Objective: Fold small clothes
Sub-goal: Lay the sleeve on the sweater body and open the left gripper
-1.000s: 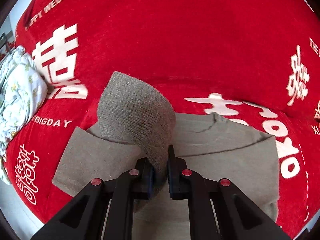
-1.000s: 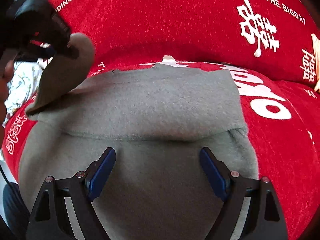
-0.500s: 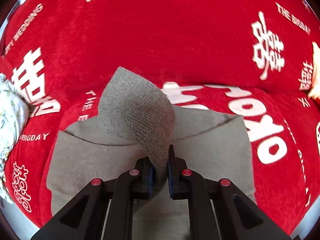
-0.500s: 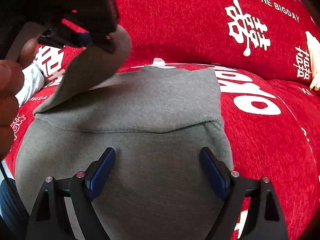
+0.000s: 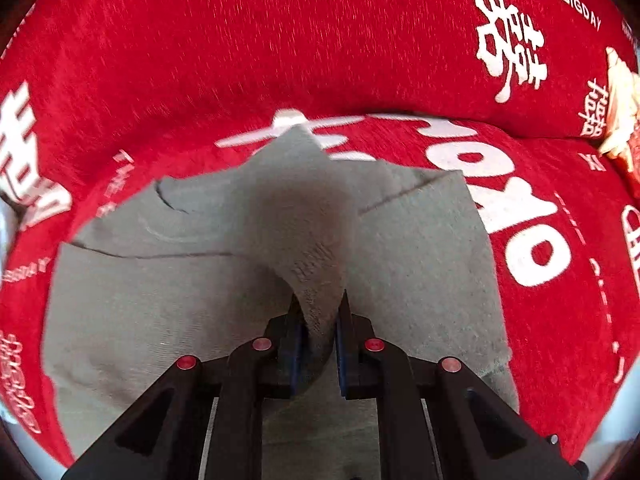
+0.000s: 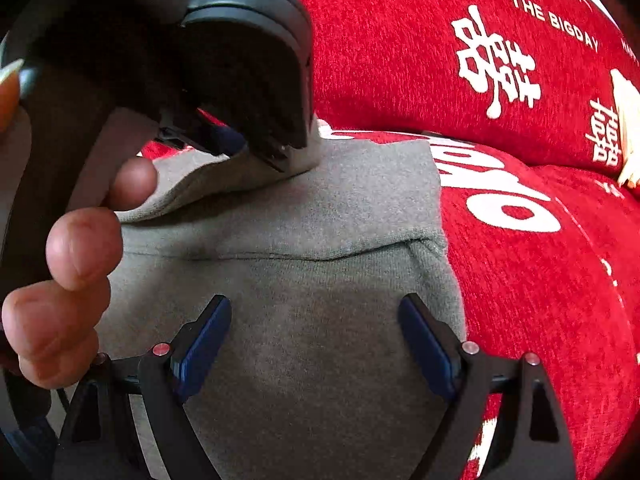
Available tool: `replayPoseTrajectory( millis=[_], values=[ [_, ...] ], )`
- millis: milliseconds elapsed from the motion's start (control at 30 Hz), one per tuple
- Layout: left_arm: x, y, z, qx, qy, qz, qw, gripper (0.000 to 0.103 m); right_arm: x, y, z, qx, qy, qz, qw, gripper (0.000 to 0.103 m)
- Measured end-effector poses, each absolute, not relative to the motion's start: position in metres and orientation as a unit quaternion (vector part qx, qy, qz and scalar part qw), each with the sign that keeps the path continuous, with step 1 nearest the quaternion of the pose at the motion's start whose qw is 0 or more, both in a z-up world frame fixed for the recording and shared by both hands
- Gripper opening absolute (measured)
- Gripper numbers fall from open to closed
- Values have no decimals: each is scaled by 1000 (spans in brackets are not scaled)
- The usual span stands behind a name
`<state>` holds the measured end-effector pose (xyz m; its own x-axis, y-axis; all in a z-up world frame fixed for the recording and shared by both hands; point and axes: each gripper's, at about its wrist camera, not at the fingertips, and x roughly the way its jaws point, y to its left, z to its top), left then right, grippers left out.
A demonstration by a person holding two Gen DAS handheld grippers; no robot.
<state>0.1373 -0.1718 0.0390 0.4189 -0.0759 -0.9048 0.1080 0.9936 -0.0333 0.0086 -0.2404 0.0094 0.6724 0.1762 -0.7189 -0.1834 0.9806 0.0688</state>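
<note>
A small grey knit garment [image 5: 420,264] lies spread on a red cover; it also fills the right wrist view [image 6: 312,320]. My left gripper [image 5: 319,316] is shut on the garment's sleeve cuff [image 5: 316,276] and holds it over the body of the garment. In the right wrist view the left gripper [image 6: 264,148] and the hand holding it sit at the upper left, with the sleeve [image 6: 208,184] draped below. My right gripper [image 6: 316,324] is open and empty just above the lower part of the garment.
The red cover [image 5: 280,40] with white lettering spreads all around, rising like a cushion at the back [image 6: 420,60]. A cream-coloured object [image 5: 620,112] lies at the far right edge, also in the right wrist view [image 6: 628,128].
My left gripper has carried the sleeve to the right and down across the garment's body; the floral cloth at the left has left its view. My right gripper stays open over the garment.
</note>
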Motion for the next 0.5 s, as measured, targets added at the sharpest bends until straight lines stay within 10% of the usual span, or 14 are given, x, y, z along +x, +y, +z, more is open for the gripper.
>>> replayPoseTrajectory(
  millis=[33, 100, 500],
  values=[
    [139, -170, 37, 4, 541, -66, 839, 32, 8, -239, 10, -8, 393, 97, 915, 88],
    [141, -165, 34, -26, 546, -94, 832, 89, 8, -237, 10, -14, 393, 96, 915, 88],
    [120, -115, 63, -100, 500, -170, 843, 91, 6, -248, 18, 19, 393, 106, 913, 89]
  ],
)
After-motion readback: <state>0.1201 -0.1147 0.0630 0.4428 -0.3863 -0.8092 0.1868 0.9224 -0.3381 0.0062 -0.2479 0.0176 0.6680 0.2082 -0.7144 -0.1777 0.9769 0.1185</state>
